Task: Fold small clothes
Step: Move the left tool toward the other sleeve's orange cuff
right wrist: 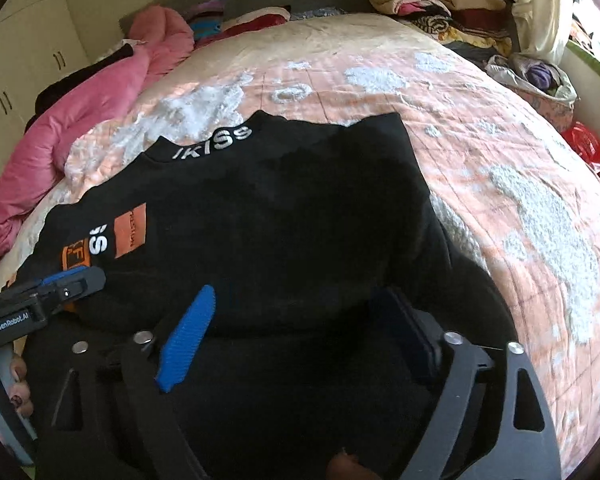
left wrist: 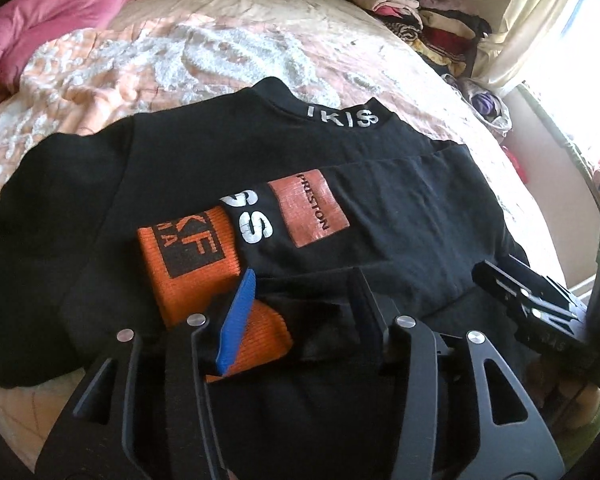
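So we've got a black sweatshirt (left wrist: 188, 184) lying flat on the bed, on top of the peach-and-white quilt (left wrist: 220, 52). Collar with the white lettering sits at about 12 o'clock in the left wrist view, and the orange cuff (left wrist: 188, 276) of one sleeve is folded in across the chest, right next to the rust-coloured patch (left wrist: 308, 208) and the white letters.

Our left gripper (left wrist: 300, 292) is down at 6 o'clock in its own view, jaws parted about halfway, one blue pad (left wrist: 236, 320) lying over the orange cuff and the dark finger on the black fabric at 5 o'clock. We honestly can't tell if it's got any cloth pinched, looks more like it's just resting there.

Our right gripper (right wrist: 300, 316) is similar: jaws spread fairly wide over the lower hem area of the sweatshirt, blue pad (right wrist: 188, 340) at 7 o'clock and the dark one at 5 o'clock. Nothing visibly clamped between them. From that camera the left gripper pokes in at 9 o'clock, with painted fingernails wrapped round its handle.

Around the bed: a pink duvet (right wrist: 80, 120) bunched up at 10 o'clock, and a pile of folded clothes (right wrist: 440, 4) at 1 o'clock by the curtain (left wrist: 540, 20).
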Tool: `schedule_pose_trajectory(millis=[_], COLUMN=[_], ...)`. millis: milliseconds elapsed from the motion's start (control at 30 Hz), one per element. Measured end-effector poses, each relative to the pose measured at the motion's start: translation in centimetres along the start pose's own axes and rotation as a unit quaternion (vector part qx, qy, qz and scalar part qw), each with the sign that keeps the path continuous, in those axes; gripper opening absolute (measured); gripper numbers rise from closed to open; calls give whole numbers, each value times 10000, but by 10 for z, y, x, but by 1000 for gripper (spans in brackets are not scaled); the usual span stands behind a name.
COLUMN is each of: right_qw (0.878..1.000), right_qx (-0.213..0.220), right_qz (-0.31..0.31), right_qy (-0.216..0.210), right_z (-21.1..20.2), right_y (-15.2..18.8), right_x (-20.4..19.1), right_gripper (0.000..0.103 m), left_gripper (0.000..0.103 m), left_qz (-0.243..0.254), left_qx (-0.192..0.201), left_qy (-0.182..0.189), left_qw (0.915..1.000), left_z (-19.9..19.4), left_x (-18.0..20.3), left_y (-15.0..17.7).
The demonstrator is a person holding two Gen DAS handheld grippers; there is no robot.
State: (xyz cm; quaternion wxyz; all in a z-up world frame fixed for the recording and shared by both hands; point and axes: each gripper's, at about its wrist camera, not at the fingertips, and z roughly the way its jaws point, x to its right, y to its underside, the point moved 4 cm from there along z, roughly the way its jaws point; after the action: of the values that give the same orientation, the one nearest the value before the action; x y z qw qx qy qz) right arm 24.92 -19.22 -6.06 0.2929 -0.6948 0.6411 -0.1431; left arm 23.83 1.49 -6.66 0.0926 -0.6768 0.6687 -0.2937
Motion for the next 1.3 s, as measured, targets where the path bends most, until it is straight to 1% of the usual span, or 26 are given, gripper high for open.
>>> schedule_pose_trajectory(millis=[67, 133, 233, 400, 467, 567, 600, 633, 667, 733, 867, 1000, 1300], right_qw=[10000, 9999, 9996, 9989, 9986, 9984, 9983, 9983, 9982, 9980, 9977, 9972, 9954], right_qx=[21, 59, 180, 327, 376, 444, 463, 475, 487, 523, 569, 613, 703], right_qz=[64, 128, 187, 260, 270, 227, 201, 176, 159, 117, 39, -87, -357], right_qy=[-51, -72, -147, -219, -249, -284, -289, -292, -301, -331, -379, -428, -546], right_z=[-3, -7, -16, -27, -31, -36, -38, -39, -40, -43, -47, -51, -59], right_y=[2, 4, 4, 1, 0, -1, -1, -1, -1, -1, -2, -2, -5], right_x=[1, 2, 1, -1, -2, -7, -9, -10, -12, -16, -24, -34, -59], right_gripper=[88, 90, 96, 97, 98, 99, 99, 99, 99, 99, 99, 99, 99], left_gripper=[52, 56, 59, 66, 73, 74, 76, 87, 93, 93, 94, 94, 94], left_qz=[18, 30, -12, -111, -136, -165, -177, -187, -200, -219, -261, -184, -383], left_qx=[36, 77, 148, 362, 446, 552, 582, 629, 681, 726, 757, 836, 993], left_qy=[8, -26, -41, -60, -102, -179, -208, -282, -369, -452, -500, -754, -770], left_qw=[10000, 10000, 9999, 9993, 9989, 9982, 9979, 9974, 9968, 9961, 9955, 9935, 9913], left_z=[-3, -6, -11, -25, -31, -38, -40, -42, -44, -48, -51, -57, -71], left_x=[2, 2, 1, -6, -8, -12, -14, -16, -18, -21, -26, -29, -44], left_y=[0, -1, -2, -5, -6, -6, -6, -6, -6, -6, -5, -2, 2])
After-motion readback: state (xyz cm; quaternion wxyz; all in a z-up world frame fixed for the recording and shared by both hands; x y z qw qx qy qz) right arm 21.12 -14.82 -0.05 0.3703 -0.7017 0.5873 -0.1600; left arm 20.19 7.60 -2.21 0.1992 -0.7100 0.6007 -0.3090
